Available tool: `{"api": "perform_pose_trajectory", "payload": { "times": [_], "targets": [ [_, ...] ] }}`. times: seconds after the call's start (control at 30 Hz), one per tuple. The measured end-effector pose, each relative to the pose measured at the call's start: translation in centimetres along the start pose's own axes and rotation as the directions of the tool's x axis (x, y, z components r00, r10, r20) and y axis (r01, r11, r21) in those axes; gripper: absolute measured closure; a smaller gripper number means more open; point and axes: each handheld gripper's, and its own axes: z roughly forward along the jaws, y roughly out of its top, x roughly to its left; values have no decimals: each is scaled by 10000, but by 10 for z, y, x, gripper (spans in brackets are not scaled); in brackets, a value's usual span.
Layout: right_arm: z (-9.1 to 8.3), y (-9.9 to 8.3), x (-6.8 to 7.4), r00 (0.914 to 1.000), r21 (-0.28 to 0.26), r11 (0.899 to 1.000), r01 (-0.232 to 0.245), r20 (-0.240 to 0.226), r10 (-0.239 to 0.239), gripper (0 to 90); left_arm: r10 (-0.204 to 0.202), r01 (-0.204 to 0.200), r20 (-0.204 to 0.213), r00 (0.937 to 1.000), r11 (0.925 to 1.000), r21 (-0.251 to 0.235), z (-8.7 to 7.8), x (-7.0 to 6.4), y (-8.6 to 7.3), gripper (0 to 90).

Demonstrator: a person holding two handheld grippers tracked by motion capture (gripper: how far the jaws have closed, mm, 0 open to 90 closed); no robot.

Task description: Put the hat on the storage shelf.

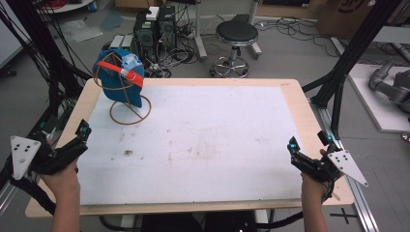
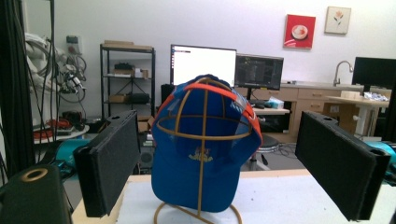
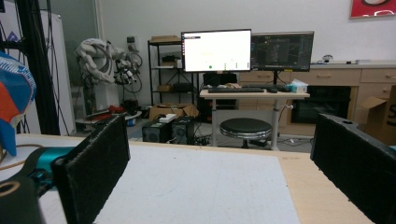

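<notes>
Blue cap (image 1: 119, 82) on a wire stand (image 1: 129, 110), at the counter's (image 1: 193, 145) far left corner. Soft, light fabric, likely to crumple; the stiffer brim suits gripping. Left tongs (image 1: 85, 131) and right tongs (image 1: 309, 141), near the counter's front edge, gape wide, empty.

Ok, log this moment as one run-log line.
cap: hung on wire stand, table's far left | left gripper: open, aimed at cap, apart | right gripper: open, near right edge, idle
</notes>
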Motion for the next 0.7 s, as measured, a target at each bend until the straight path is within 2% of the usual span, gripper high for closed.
{"api": "perform_pose_trajectory", "payload": {
  "times": [0.37, 0.53, 0.7],
  "targets": [
    [0, -1, -2, 10000, 33, 10000, -28, -2, 28, 43, 197, -220, 431, 9989, 9983, 542, 3, -5, -12, 143],
    [-1, 0, -3, 10000, 12, 10000, -38, -3, 38, 43, 234, -277, 645, 9976, 9974, 667, 5, -10, -16, 143],
    [-1, 0, 0, 10000, 21, 10000, 17, -76, -17, 43, 241, -280, 648, 9976, 9979, 592, 4, -14, -16, 143]
  ]
}}
